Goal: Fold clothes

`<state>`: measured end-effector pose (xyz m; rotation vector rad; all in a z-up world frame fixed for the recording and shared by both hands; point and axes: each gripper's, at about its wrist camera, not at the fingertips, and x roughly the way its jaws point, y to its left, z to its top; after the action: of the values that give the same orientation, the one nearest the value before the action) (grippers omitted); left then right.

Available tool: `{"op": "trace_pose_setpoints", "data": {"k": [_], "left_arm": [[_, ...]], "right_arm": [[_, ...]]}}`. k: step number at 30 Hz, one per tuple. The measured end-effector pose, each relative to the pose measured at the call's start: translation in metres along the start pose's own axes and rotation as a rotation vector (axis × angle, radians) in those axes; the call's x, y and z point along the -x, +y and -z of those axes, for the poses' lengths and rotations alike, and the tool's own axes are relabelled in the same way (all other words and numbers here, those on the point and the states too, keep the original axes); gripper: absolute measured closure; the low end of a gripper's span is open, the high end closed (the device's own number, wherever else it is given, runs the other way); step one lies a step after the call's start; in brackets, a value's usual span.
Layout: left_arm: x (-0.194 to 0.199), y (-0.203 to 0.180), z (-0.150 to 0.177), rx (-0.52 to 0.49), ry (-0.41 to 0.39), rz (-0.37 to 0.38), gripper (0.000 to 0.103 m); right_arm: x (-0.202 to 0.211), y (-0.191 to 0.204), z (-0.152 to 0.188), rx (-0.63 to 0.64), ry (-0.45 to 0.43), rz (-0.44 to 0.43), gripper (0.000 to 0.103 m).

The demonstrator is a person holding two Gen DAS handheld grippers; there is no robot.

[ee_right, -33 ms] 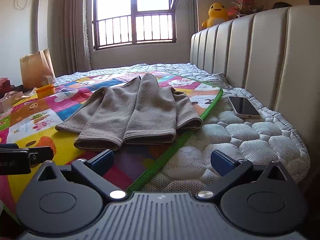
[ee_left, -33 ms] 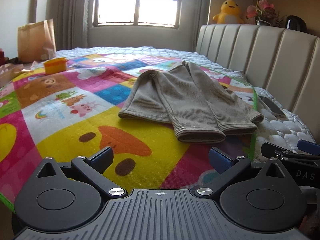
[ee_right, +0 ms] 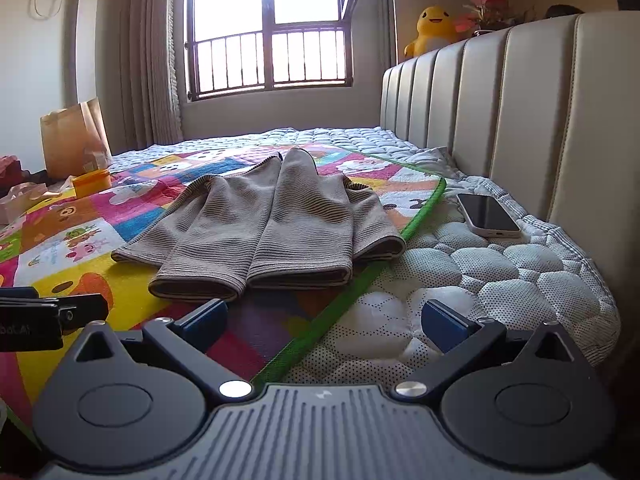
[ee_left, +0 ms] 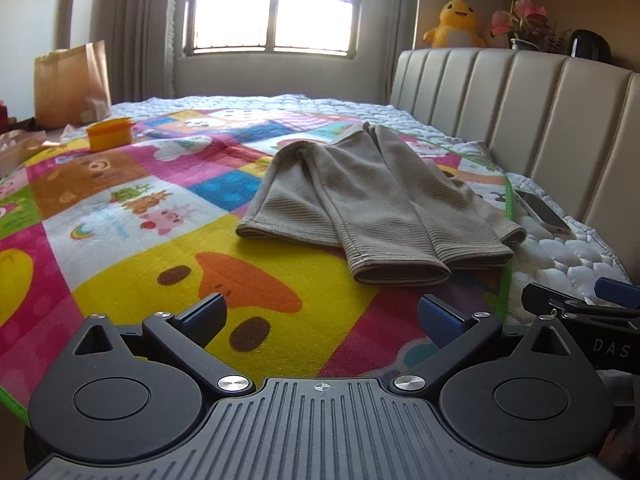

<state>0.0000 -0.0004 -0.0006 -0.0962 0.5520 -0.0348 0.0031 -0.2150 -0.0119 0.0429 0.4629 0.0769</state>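
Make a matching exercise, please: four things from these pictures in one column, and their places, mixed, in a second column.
Things:
1. phone
2. beige garment
3. yellow plush toy
4. paper bag

Places:
A. on the ledge behind the headboard
B. on the colourful mat
C. on the bare quilted mattress near the headboard
D. at the far left, beyond the mat

Pairs: 1-C, 2-B, 3-A, 4-D
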Motion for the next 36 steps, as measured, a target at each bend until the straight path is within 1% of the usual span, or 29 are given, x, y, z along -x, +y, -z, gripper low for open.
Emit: {"op": "trace_pose_setpoints", "data": {"k": [14,27,36], "left_arm": [[-0.003,-0.0029,0.0046,-0.056,0.002,0.006,0.0],[-0.0049,-0.0016,0.0073,-0.049,0.017,0.012,0.0],[-0.0045,-0.0017,0.0085,-0.047,0.018,0.012,0.0]], "right_arm": [[-0.0019,0.0024,0.0017,0.001,0.011,-0.022,0.0],[-0.0065,0.002,0.0058,-0.012,0.032,-0.021,0.0],[-0.0045,0.0023,0.0057,-0.01,0.026,-0.022,0.0]]}}
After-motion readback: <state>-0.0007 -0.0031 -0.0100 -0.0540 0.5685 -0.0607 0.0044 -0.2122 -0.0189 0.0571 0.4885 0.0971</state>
